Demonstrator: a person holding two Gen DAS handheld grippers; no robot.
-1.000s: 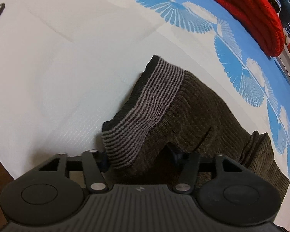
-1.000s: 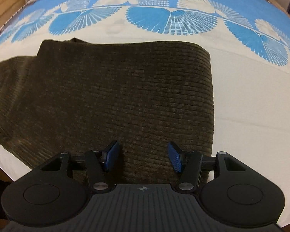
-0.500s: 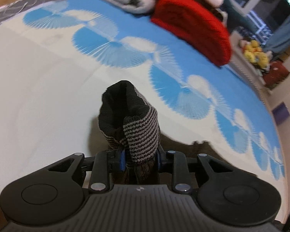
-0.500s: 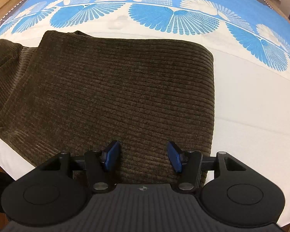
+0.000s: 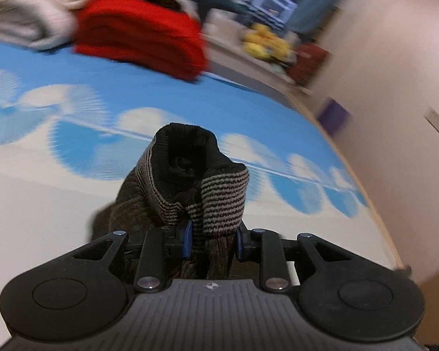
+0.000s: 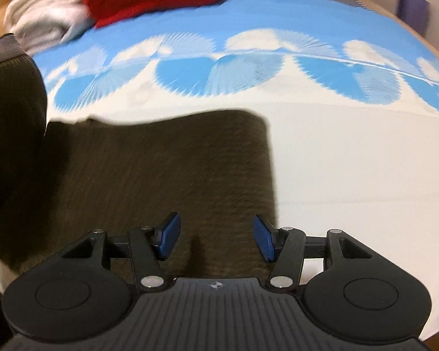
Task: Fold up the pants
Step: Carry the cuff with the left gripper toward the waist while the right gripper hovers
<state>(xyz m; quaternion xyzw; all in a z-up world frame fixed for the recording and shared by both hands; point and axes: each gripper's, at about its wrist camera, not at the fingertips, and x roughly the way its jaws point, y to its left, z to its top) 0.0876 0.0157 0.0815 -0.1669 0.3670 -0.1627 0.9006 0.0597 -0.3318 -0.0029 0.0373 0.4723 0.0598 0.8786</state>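
Pants (image 5: 137, 207), dark ribbed brown with a grey-and-black striped cuff (image 5: 219, 199), are bunched between the blue pads of the left gripper (image 5: 212, 239), whose jaws are pinched narrow on the cuff end. The cuff stands up at the centre of the left wrist view, its black lining gaping open towards the camera, with the brown leg trailing down at lower left.

In the right wrist view the right gripper (image 6: 216, 237) has its jaws spread wide with nothing between them, poised over the near right part of the folded pants (image 6: 161, 175) that lie flat across the lower middle of the frame. At the left edge a raised hump of the same fabric hangs.

Beyond the pants, the bedspread (image 6: 351, 158) is white near the bottom and blue with fan patterns higher up. A red folded item (image 5: 140, 35) and pale bedding (image 6: 44, 11) sit at the upper left.

The likely trouble: the grip is on a bunched cuff only, so the fabric could slip out. With the right jaws not pressing down, the flat layers could be dragged askew as the lifted end is carried over. Both views are blurred, so the exact bite is unclear.
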